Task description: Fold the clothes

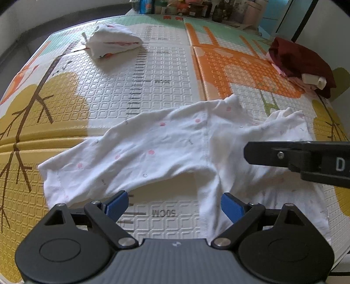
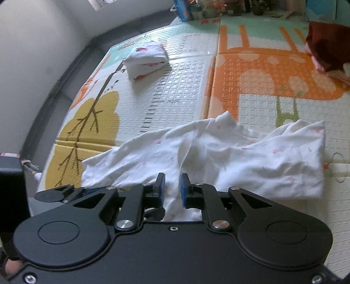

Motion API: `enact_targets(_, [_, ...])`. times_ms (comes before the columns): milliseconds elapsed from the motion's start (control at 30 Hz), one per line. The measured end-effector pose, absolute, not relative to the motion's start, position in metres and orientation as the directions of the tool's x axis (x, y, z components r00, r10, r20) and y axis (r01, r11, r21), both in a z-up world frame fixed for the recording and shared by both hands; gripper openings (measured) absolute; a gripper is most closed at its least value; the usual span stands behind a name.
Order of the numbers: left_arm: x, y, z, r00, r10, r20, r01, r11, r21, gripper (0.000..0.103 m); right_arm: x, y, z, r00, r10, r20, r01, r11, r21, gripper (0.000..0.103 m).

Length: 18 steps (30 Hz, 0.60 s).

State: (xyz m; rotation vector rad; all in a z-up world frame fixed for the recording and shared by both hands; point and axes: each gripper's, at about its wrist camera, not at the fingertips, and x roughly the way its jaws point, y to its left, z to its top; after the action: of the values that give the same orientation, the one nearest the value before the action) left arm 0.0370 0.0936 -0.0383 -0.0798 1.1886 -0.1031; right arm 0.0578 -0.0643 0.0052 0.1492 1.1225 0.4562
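Observation:
A white baby garment with pink dots (image 1: 166,144) lies spread and crumpled on the play mat (image 1: 166,72); it also shows in the right wrist view (image 2: 240,157). My left gripper (image 1: 174,204) is open just short of the garment's near edge, its blue pads (image 1: 231,206) apart over bare mat. My right gripper (image 2: 172,187) has its jaws nearly closed on a fold of the garment's near edge; cloth runs between the blue pads (image 2: 183,192). The right gripper also shows as a black bar in the left wrist view (image 1: 306,159), over the garment's right part.
A folded white garment (image 1: 113,41) lies at the far left of the mat, also in the right wrist view (image 2: 146,59). A dark red pile of clothes (image 1: 301,63) sits at the far right. Bottles and boxes (image 1: 186,8) line the far edge. A grey wall (image 2: 32,65) stands left.

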Motion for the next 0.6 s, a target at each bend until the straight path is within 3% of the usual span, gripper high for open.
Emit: enact_targets(600, [0.055,0.073,-0.030,0.386,-0.154,-0.910,0.085,0.988,-0.131,0.093,0.063,-0.152,0.019,0.466,0.285,-0.838,-0.076,0.956,0.283,0.014])
